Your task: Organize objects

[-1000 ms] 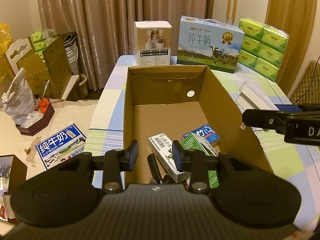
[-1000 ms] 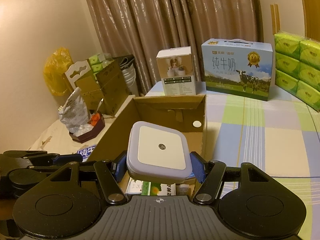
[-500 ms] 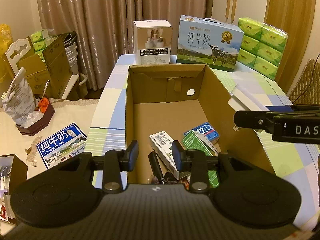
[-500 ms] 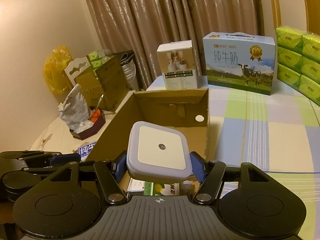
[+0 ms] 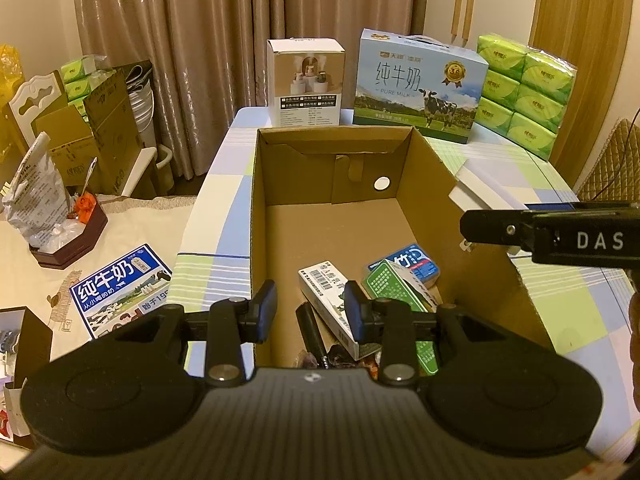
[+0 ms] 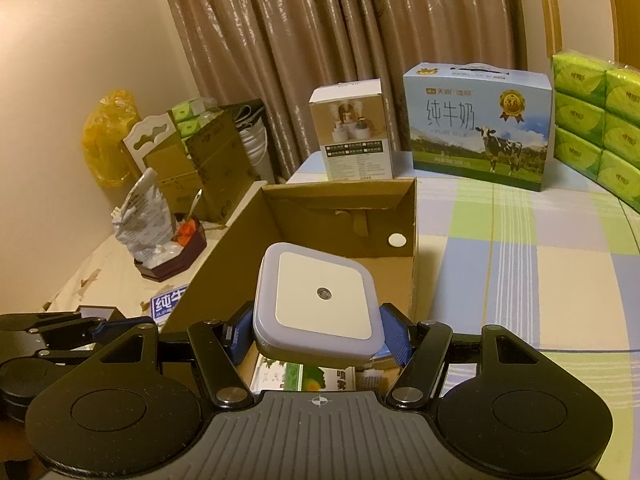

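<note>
My right gripper point(image 6: 316, 330) is clamped on a square white night light point(image 6: 318, 306), its blue pads pressing the two side edges; the light sits tilted, face up, with a small round sensor in its middle; I see it held above the near end of the open cardboard box point(image 6: 352, 204), over the packets that show below it; from the left wrist view the same box point(image 5: 436, 184) stands on the checked tablecloth point(image 5: 212, 236) and my left gripper point(image 5: 310, 312) hangs over its near edge with its jaws apart and nothing between them; the left finger sits over the box's left wall, the right finger over the inside; inside the box, at the near end, lie a white carton with a barcode point(image 5: 324, 292), a green carton point(image 5: 394, 290) leaning partly on it, a blue packet point(image 5: 416, 262) behind those, and a dark pen-like thing point(image 5: 310, 330) beside the white carton; the far half of the box floor is bare; the right gripper's black finger point(image 5: 552, 234) reaches in from the right above the box's right wall; beyond the box stand a humidifier box point(image 5: 306, 82), a milk case point(image 5: 418, 86) and green tissue packs point(image 5: 522, 94), all apart from the cardboard box
</note>
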